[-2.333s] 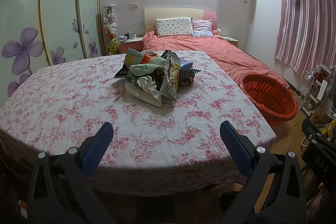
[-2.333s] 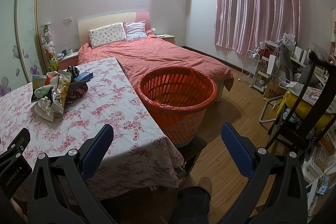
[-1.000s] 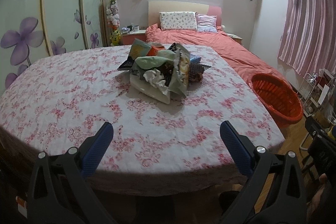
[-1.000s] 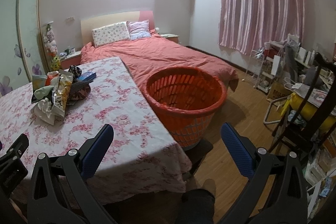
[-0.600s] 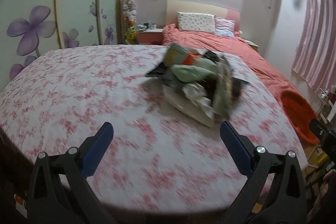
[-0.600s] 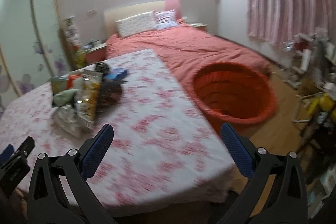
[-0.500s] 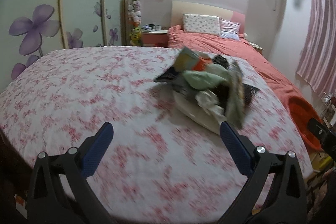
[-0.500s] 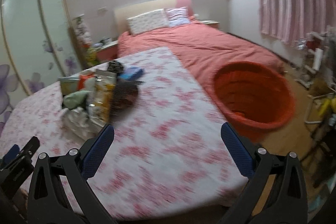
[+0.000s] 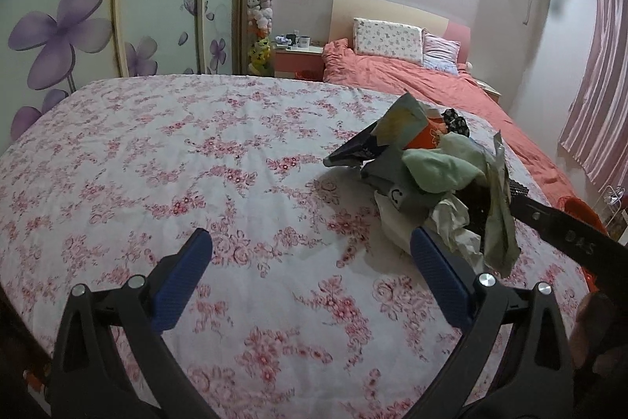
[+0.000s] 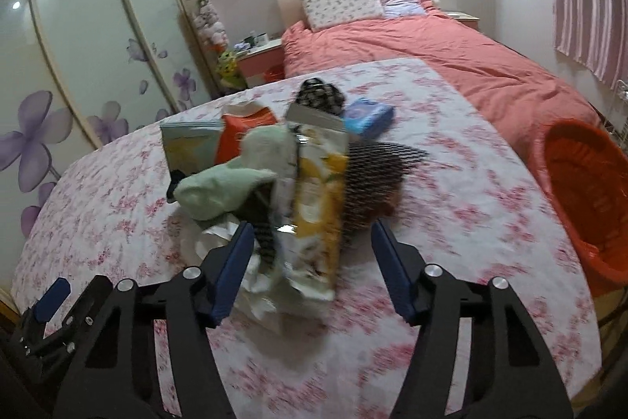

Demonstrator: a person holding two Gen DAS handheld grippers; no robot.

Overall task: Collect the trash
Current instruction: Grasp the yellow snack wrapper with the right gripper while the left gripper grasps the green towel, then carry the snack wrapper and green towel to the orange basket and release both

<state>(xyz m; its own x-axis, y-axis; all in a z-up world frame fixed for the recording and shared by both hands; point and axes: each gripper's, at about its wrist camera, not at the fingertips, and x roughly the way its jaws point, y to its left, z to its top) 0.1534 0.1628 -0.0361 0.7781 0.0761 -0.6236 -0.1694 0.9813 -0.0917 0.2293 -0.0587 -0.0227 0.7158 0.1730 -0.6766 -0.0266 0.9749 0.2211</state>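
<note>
The trash pile (image 10: 274, 175) lies in the middle of the table (image 9: 157, 152), and the right gripper (image 10: 310, 246) is much nearer to it than the left: the yellow snack bag (image 10: 314, 199) stands directly ahead between its blue fingers, with its long axis running away along them. The jaws of the right gripper have just been closing to about half width around this bag, but the picture is blurred, so I cannot say surely if the pads already press on it. The left gripper (image 9: 310, 254) is wide and empty over bare cloth, with the pile off to its right, and the orange basket (image 10: 581, 183) waits beside the table on the right
</note>
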